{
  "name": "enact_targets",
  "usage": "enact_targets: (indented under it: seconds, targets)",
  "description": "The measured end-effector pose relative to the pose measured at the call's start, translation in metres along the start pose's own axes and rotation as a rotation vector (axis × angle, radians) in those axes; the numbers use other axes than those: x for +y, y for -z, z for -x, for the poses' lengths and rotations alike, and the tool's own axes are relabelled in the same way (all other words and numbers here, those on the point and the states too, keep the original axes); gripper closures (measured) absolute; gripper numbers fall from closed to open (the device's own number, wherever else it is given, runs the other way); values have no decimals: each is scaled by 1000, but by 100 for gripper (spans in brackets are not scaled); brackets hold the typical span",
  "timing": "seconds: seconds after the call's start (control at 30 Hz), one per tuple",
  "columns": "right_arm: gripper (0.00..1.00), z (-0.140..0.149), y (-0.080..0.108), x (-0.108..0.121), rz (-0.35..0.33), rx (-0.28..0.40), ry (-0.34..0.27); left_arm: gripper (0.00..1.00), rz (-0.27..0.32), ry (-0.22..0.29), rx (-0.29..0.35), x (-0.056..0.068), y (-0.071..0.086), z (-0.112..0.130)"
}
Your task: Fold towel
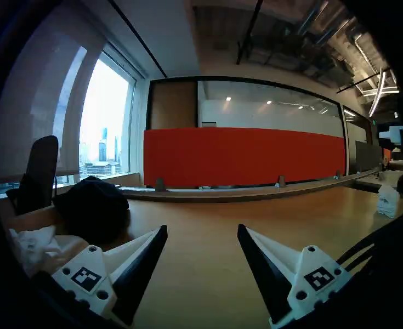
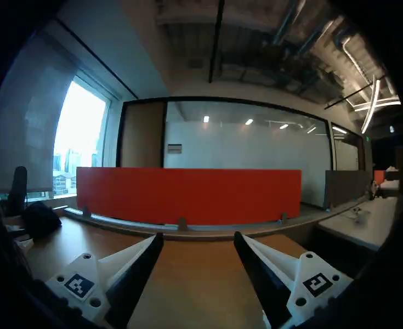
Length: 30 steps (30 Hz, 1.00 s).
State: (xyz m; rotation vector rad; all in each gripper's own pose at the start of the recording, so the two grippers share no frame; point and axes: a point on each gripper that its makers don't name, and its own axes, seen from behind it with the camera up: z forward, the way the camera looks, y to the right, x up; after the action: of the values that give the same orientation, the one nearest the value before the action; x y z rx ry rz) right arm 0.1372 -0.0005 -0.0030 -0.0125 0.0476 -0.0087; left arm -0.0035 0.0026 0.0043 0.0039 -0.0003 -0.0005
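1. In the left gripper view, the left gripper [image 1: 202, 227] reaches forward over a bare wooden table [image 1: 201, 285]. Its two white fingers with black inner faces stand wide apart, and nothing is held between them.
2. The white towel [image 1: 34, 247] lies crumpled at the lower left edge of this view, on the table just beyond the gripper's left finger. It is not touching either finger.
3. Just behind the towel sits a dark rounded bag [image 1: 94, 208], and farther left is a black chair back [image 1: 37, 172] in front of a bright window [image 1: 105, 126].
4. A long red divider panel [image 1: 245, 156] runs along the far edge of the table, with a glass wall behind it.
5. Near the right edge of the left gripper view, a small white bundle [image 1: 387, 200] rests on the table, well apart from the gripper. It is too far off to tell what it is.
6. In the right gripper view, the right gripper [image 2: 198, 235] is also spread wide with nothing between its fingers. It is held above the same wooden table and faces the red panel.
7. The dark bag appears small at the far left of this view.
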Motion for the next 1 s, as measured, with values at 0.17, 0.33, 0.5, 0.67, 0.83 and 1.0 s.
enact_targets:
  seconds: [0.17,0.33,0.5,0.67,0.83,1.0]
  targets:
    - [0,36,3,10,11,-12,-17,5,0,0,0,0,0,0]
    - [0,65,5,17,22,-21,-34,5,0,0,0,0,0,0]
    - [0,85,4,18,25,-24,-44,5,0,0,0,1,0,0]
    - [0,100,0,21,43,-25,-47,5,0,0,0,1,0,0]
    - [0,113,-2,21,41,-35,-48,5,0,0,0,0,1,0]
    - [1,120,-3,20,38,-43,-48,5,0,0,0,1,0,0]
